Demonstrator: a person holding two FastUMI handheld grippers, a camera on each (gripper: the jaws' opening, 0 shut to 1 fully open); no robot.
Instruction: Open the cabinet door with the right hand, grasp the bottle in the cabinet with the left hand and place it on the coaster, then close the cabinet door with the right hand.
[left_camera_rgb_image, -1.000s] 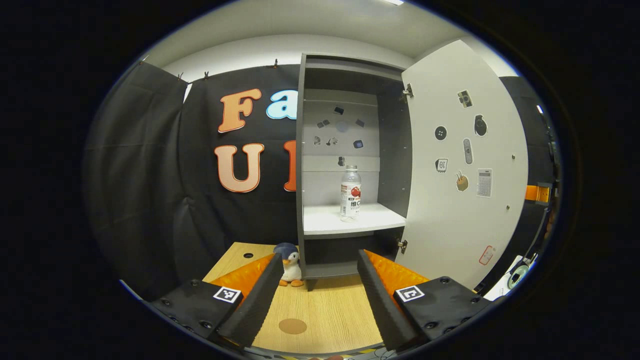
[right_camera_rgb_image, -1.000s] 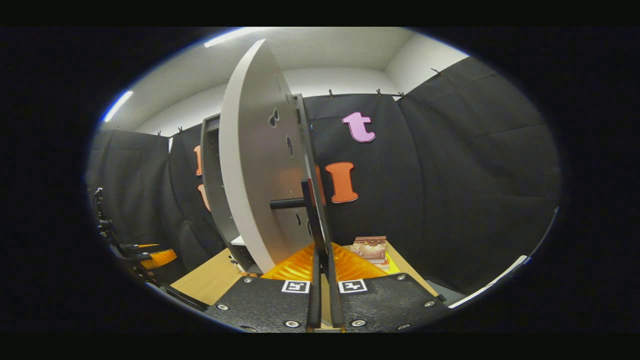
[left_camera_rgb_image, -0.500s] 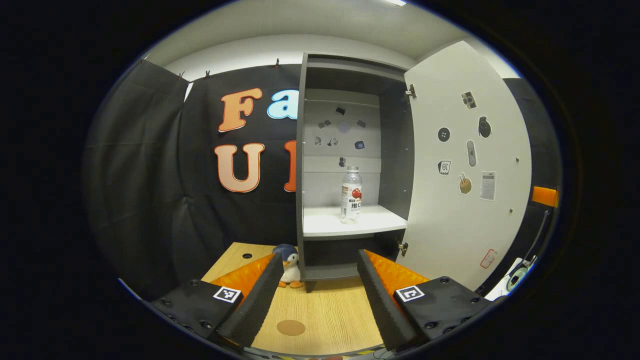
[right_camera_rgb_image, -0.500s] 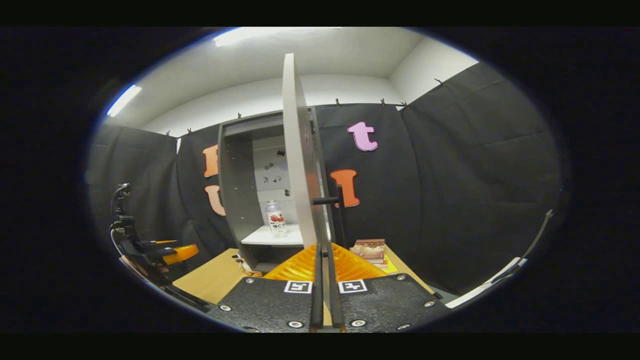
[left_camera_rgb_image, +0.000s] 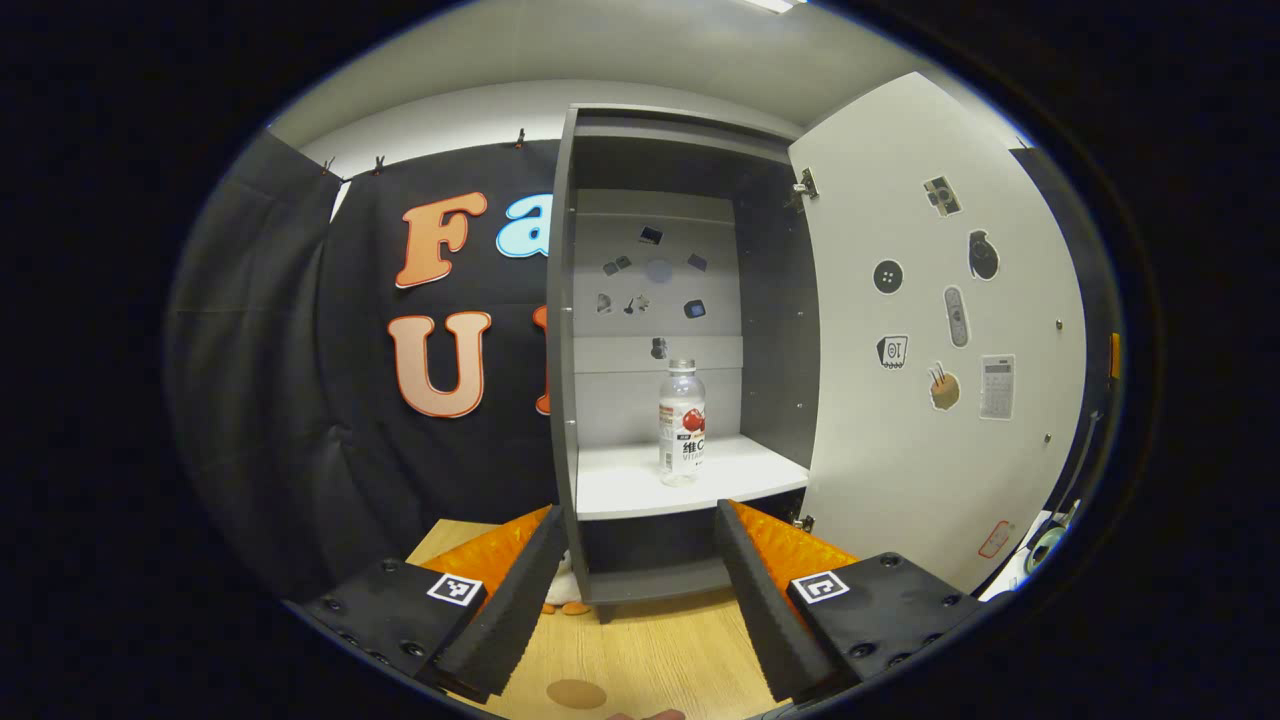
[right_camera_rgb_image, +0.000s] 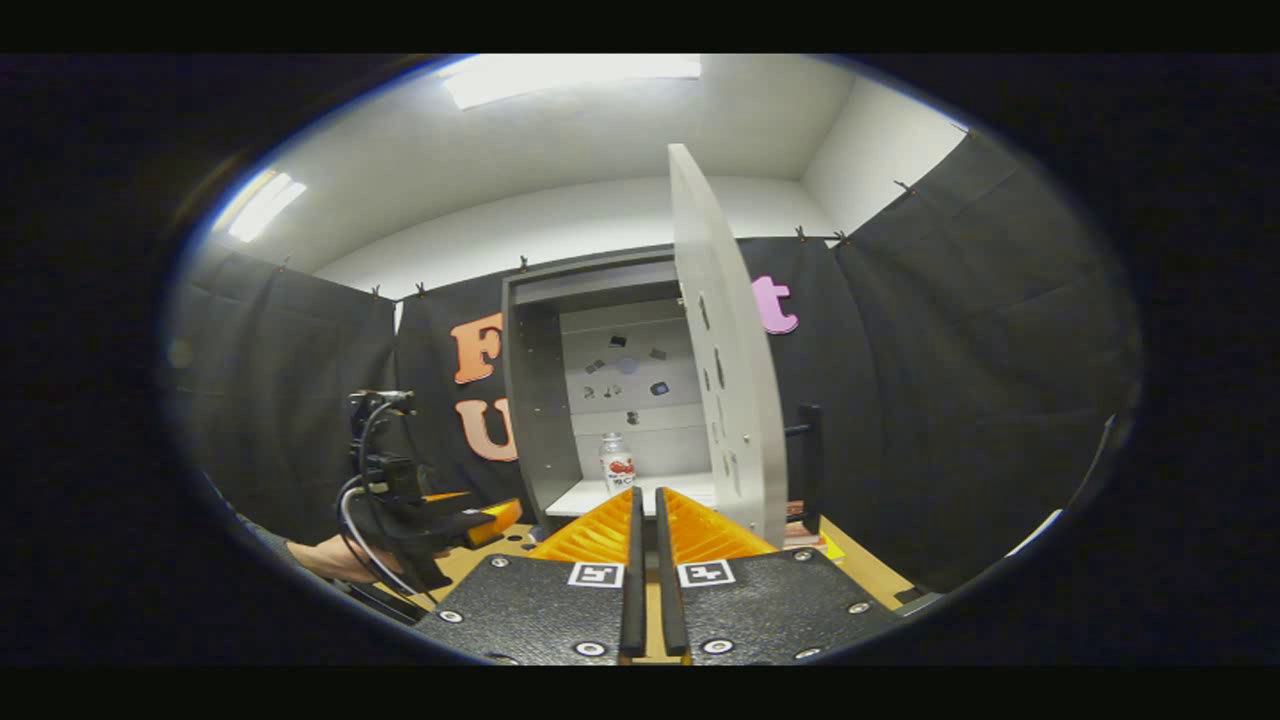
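In the left gripper view, your left gripper has its fingers spread wide apart and holds nothing; it hangs above the wooden tabletop, in front of the cabinet. A round brown coaster lies on the tabletop between the fingers, near the bottom edge. The bottle stands upright on the white shelf inside the cabinet, well apart from the fingers. To the right, the cabinet door is swung wide open, with small stickers on its inner face. In the right gripper view, your right gripper has its fingers pressed almost together with nothing between them, and the door's dark handle stands apart on the right.
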